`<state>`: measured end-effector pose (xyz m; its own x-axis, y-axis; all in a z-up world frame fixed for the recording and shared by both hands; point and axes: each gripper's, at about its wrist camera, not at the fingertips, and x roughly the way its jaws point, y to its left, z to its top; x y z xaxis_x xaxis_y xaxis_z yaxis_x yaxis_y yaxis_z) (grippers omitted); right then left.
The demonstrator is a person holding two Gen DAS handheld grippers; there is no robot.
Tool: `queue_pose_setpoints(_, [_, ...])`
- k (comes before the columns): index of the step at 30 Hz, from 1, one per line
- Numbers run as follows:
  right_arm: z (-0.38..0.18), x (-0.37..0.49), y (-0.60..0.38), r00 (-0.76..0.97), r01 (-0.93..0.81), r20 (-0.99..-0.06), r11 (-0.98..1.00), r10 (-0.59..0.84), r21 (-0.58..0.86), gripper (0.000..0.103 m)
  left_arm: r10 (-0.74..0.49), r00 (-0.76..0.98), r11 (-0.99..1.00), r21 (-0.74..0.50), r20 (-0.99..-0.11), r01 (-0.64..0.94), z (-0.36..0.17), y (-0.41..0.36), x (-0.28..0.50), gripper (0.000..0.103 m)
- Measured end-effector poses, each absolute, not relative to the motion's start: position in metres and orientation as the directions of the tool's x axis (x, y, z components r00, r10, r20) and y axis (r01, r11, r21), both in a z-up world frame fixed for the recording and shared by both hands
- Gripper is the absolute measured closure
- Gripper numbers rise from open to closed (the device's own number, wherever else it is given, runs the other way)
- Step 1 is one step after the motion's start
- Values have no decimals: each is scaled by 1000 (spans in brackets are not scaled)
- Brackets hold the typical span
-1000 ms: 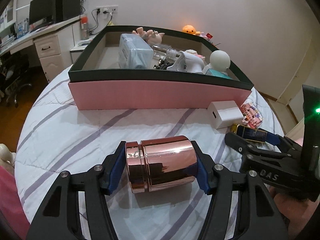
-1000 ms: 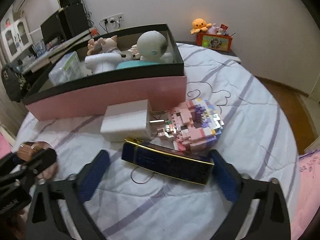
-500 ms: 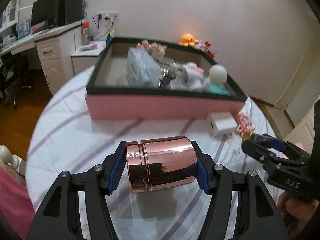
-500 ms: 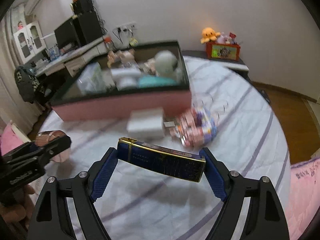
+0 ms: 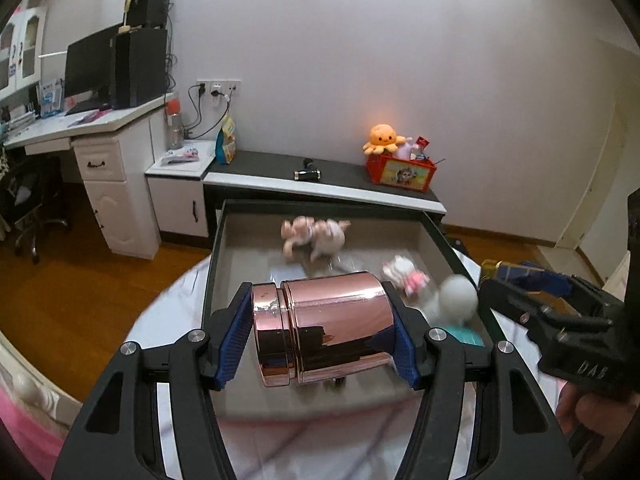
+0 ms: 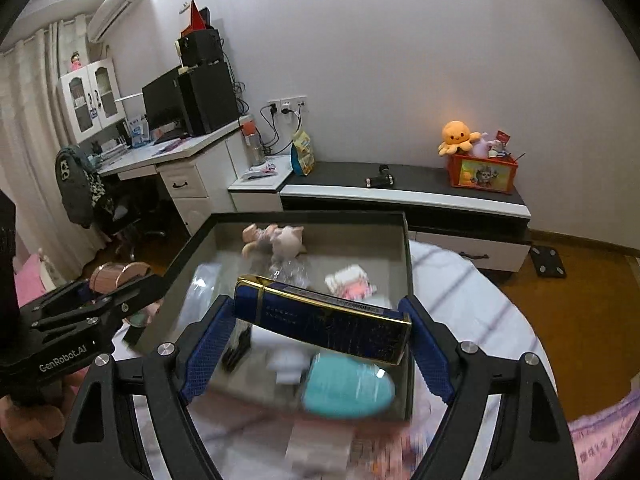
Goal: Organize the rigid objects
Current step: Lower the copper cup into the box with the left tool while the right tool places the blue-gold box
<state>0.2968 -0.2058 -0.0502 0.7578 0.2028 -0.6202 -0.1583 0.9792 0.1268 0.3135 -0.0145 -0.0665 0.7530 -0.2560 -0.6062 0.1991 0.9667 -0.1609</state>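
Now rose-gold canister (image 5: 324, 328) sits clamped in left hand-held gripper (image 5: 320, 340).

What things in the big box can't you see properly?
- Left wrist view: the rose-gold jar held in the left gripper hides the middle of the box.
- Right wrist view: the blue tin in the right gripper covers items; the teal thing is blurred.
- The pink toys are too blurry to identify.

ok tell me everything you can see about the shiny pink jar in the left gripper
The jar is a mirror-shiny, rose-gold cylinder, metal by its look, with a shorter lid section seamed on at its left end. It lies sideways, clamped end to end between the blue pads of the left gripper, held in the air above the open box. Its surface reflects the room.
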Motion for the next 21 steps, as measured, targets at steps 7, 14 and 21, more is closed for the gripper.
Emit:
queue_pose_setpoints(7, [-79, 355, -205, 708, -150, -675, 978, 207, 143, 19, -257, 708, 966, -164, -658, 199, -84, -25, 380, 41])
queue_pose_setpoints(14, [-95, 362, -204, 680, -168, -705, 978, 204, 122, 7, -221, 722, 975, -132, -656, 178, -88, -29, 388, 14])
queue_pose_setpoints(21, [-87, 341, -211, 703, -114, -693, 988, 156, 106, 6, -185, 776, 983, -98, -603, 158, -70, -20, 358, 2])
